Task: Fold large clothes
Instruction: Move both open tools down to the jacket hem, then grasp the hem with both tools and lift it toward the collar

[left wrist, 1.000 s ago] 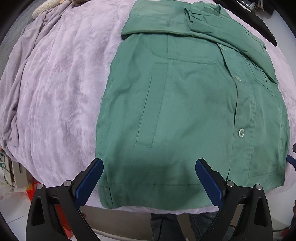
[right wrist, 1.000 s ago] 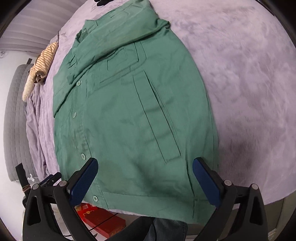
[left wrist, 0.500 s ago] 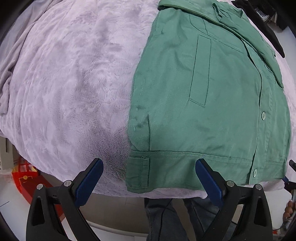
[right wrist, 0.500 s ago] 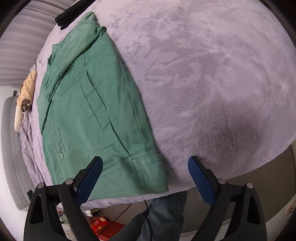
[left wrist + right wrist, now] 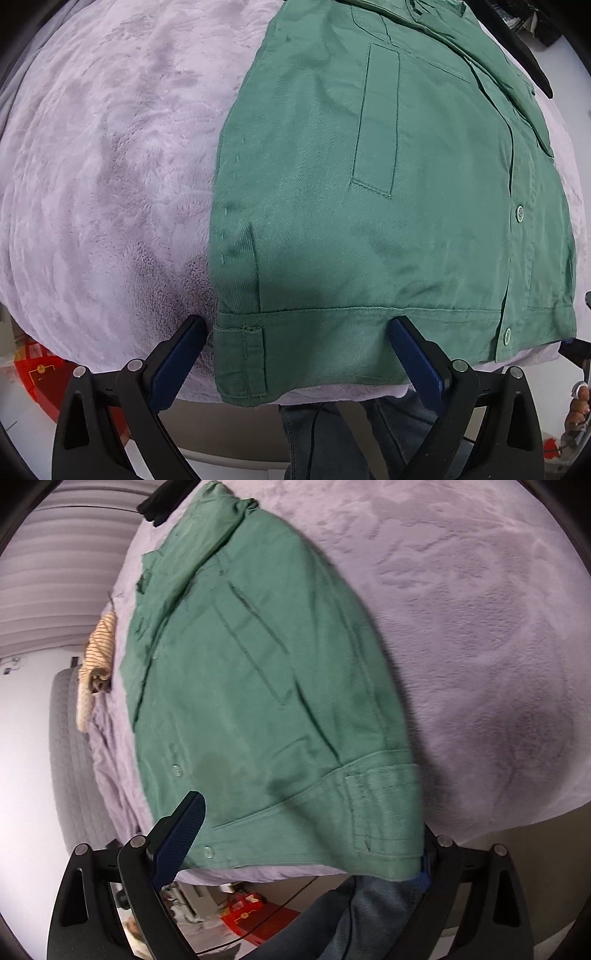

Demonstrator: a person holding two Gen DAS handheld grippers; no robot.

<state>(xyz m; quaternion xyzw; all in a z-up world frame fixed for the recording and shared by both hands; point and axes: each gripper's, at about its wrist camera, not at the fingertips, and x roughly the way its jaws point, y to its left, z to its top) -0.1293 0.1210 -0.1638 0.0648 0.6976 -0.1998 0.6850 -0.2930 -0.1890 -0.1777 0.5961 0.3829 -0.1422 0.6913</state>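
Straddling jacket [image 5: 369, 221] hem: left gripper [image 5: 295, 350].

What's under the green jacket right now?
The green jacket lies flat on the lilac plush blanket, which shows all around it. Anything between jacket and blanket is covered.

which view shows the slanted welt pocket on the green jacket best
The left wrist view. There the welt pocket on the green jacket is sharp, its stitched outline fully readable. The right wrist view shows a welt pocket only as smeared dark lines, since that picture is motion-blurred and sharply angled.
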